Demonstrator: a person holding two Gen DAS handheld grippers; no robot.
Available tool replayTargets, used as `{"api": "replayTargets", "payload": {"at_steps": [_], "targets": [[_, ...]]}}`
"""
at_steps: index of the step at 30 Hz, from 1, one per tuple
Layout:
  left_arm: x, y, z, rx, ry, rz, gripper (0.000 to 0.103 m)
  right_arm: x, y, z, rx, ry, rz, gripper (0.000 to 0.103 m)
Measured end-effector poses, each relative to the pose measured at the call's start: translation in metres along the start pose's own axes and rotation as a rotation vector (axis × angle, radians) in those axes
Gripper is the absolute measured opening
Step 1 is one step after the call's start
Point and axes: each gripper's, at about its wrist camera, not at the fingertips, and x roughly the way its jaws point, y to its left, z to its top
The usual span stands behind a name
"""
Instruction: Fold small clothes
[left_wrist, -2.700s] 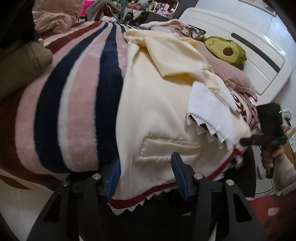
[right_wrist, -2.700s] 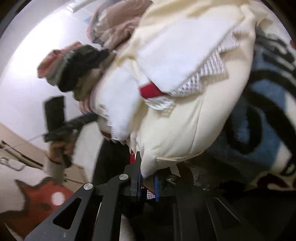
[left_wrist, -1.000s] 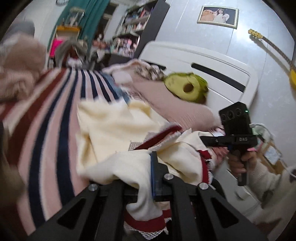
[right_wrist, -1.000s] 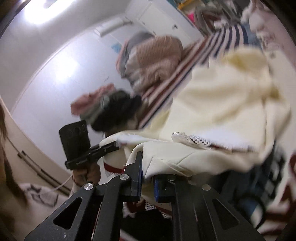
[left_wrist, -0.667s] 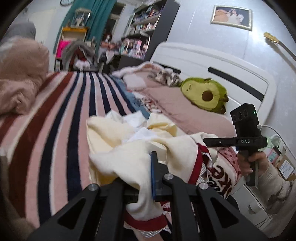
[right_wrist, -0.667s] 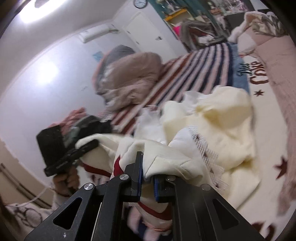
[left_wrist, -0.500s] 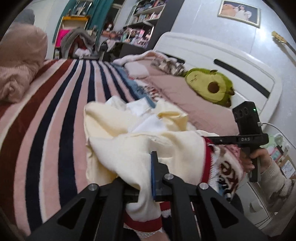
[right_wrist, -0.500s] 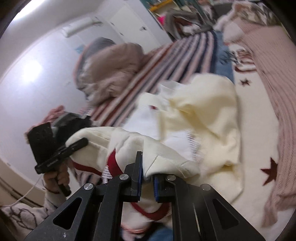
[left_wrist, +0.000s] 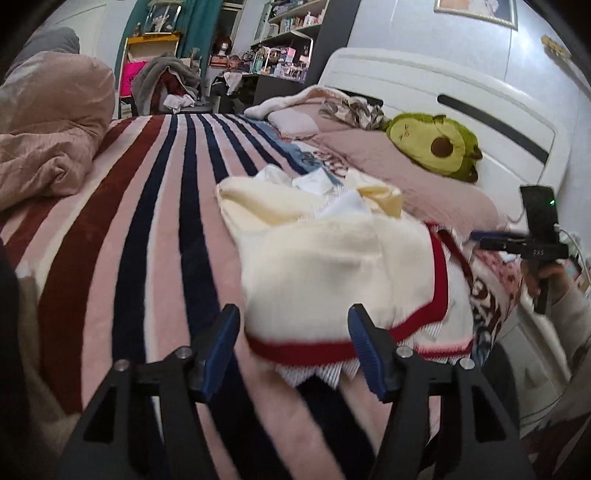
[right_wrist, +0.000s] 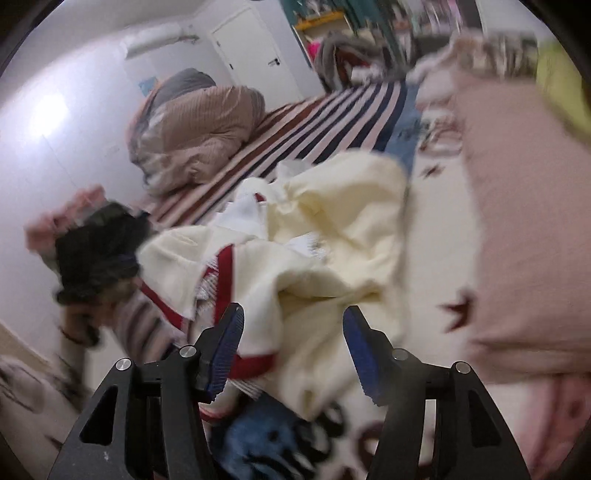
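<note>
Left wrist view shows the cream garment (left_wrist: 332, 266) with its red hem lying doubled over on the striped blanket (left_wrist: 147, 229), near the bed's right edge. This looks like the release after a fold; next comes smoothing or regripping for another fold. The left gripper (left_wrist: 291, 343) is opening, hem between its pads but unpressed; the right gripper (right_wrist: 291, 343) is likewise opening over the cloth, gripping nothing.

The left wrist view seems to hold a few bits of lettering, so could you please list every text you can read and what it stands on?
"DAS": on the black right gripper, on its body under the camera block.
Dark lettering on the printed blanket: cut off by folds, not readable.
Script on the blue patch of blanket: too blurred to read.
Shelf items: labels too small.
</note>
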Motion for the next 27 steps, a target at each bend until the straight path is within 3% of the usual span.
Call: {"api": "replayTargets", "payload": {"at_steps": [4, 7, 12, 17, 21, 22, 23, 25, 27], "targets": [[0.014, -0.009, -0.018, 0.038, 0.067, 0.026, 0.059, 0.008, 0.020, -0.018, -0.172, 0.054, -0.127, 0.054], [0.030, -0.016, -0.030, 0.048, 0.102, 0.053, 0.059, 0.028, 0.026, -0.029, -0.230, 0.092, -0.167, 0.055], [0.038, -0.026, -0.029, 0.044, 0.086, 0.043, 0.059, 0.044, 0.046, -0.035, -0.316, 0.054, -0.144, 0.055], [0.038, -0.033, -0.012, 0.075, 0.037, 0.061, 0.059, 0.053, 0.062, -0.021, -0.420, 0.013, -0.144, 0.063], [0.041, -0.033, 0.005, 0.081, 0.013, 0.064, 0.059, 0.068, 0.066, -0.009, -0.495, 0.019, -0.142, 0.063], [0.042, -0.033, 0.009, 0.082, 0.011, 0.057, 0.059, 0.070, 0.066, -0.004, -0.492, 0.026, -0.103, 0.055], [0.043, -0.033, 0.013, 0.086, 0.009, 0.051, 0.059, 0.073, 0.064, 0.000, -0.478, 0.041, -0.046, 0.032], [0.046, -0.033, 0.021, 0.094, 0.006, 0.045, 0.058, 0.080, 0.061, 0.007, -0.448, 0.079, 0.000, 0.009], [0.050, -0.031, 0.029, 0.095, 0.008, 0.022, 0.050, 0.081, 0.059, 0.013, -0.445, 0.061, 0.009, 0.007]]}}
